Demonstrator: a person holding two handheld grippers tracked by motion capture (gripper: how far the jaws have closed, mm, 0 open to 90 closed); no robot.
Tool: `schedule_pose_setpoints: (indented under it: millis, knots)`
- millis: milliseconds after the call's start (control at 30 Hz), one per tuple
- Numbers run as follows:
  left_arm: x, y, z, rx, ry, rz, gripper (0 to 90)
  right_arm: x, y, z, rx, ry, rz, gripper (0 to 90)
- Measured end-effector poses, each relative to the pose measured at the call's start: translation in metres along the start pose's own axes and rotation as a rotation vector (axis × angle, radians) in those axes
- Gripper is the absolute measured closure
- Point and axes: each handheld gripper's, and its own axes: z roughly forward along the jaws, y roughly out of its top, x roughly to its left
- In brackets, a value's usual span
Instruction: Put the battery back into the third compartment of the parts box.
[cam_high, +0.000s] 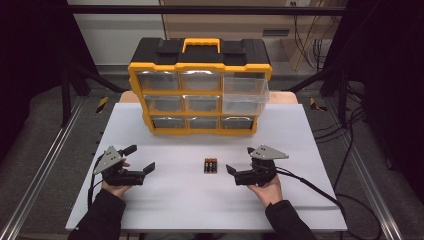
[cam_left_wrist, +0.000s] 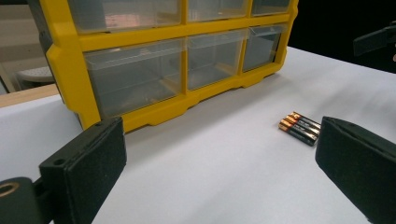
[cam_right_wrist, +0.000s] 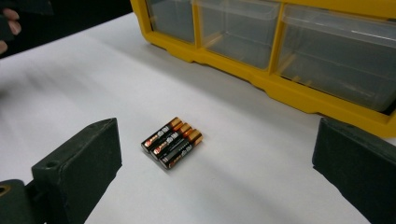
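batteries: four small black-and-copper cylindrical batteries (cam_high: 210, 165) lie side by side, touching, on the white tabletop (cam_high: 190, 195) at the centre of the high view, between my two hands and in front of the cabinet

handling: I judge them light, rigid and smooth, prone to roll and to split apart if nudged; I would close across the whole row at mid-length, or pinch one across its barrel

left gripper (cam_high: 138, 161): at lower left of the high view, my fingers (cam_left_wrist: 88, 158) stand wide apart and hold nothing

right gripper (cam_high: 239, 163): just right of the batteries, fingers (cam_right_wrist: 81, 161) apart and empty, the row lying between them in the right gripper view

cabinet: a yellow-and-black plastic drawer cabinet (cam_high: 200, 85) with clear drawers stands at upper centre; its upper-right clear drawer (cam_high: 245, 95) is pulled out

hard to make out: battery labels are too small to read; I cannot tell whether the drawers hold anything through the cloudy fronts
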Motion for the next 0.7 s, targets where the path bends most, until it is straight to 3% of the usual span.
schedule_pose_setpoints:
  millis: [333, 400, 700]
  knots:
    - [0.001, -0.001, 0.001, 0.005, 0.0, -0.005, 1.2, 0.012, 0.001, 0.03, 0.06, -0.015, -0.017, 2.3]
    - [0.0, -0.001, 0.001, 0.007, 0.0, -0.005, 1.2, 0.011, 0.0, 0.035, 0.068, -0.012, -0.002, 2.3]
    - [0.001, -0.001, 0.001, 0.009, 0.002, -0.003, 1.2, 0.013, -0.002, 0.059, 0.136, -0.057, -0.022, 3.5]
